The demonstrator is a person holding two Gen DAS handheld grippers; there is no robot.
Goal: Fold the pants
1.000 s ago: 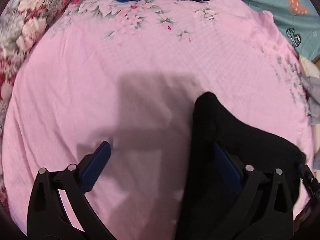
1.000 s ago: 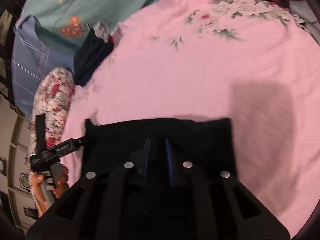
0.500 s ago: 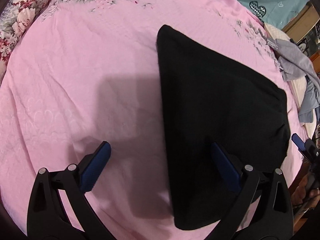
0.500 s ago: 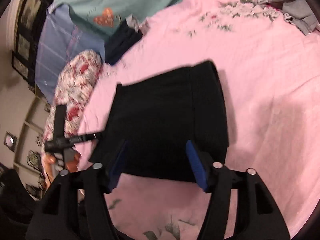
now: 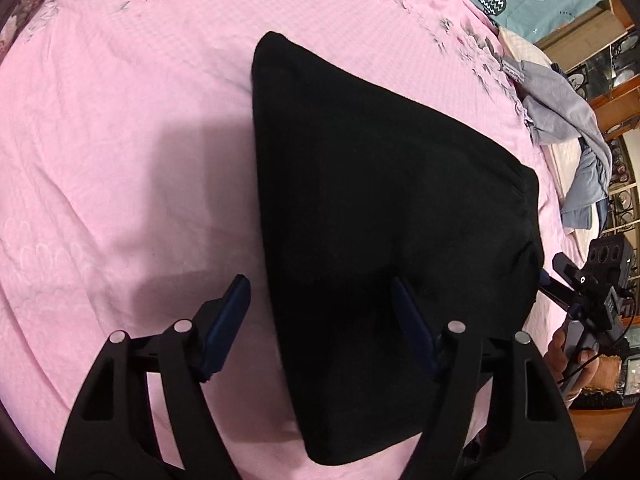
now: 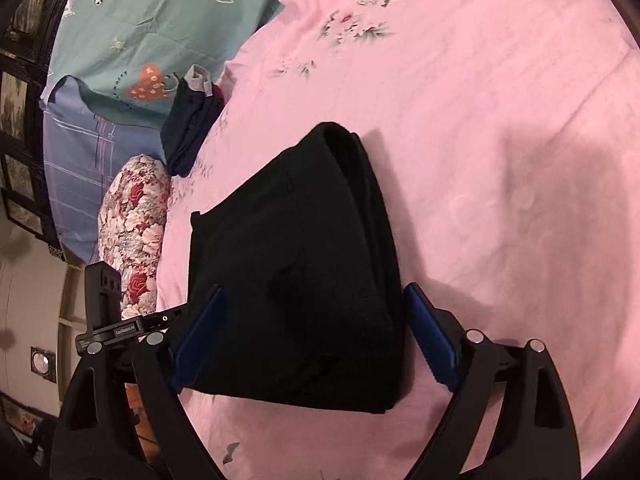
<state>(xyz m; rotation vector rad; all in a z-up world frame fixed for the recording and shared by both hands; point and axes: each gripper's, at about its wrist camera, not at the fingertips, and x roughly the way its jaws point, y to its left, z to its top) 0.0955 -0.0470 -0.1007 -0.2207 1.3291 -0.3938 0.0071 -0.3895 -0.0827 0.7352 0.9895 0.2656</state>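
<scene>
Folded pants (image 5: 384, 216) lie on the bedspread (image 5: 120, 152) in front of my two grippers, my left gripper (image 5: 320, 320) spread over their left edge and my right gripper (image 6: 316, 328) spread across their near end, neither touching the cloth. Beyond the pants in the right wrist view, a pile of folded clothes (image 6: 192, 128) sits at the bedspread's far left edge, with a pillow (image 6: 134, 228) just in front of it and a sheet (image 6: 160, 20) behind. In the left wrist view, loose clothes (image 5: 568, 120) lie off the bedspread's right edge.
</scene>
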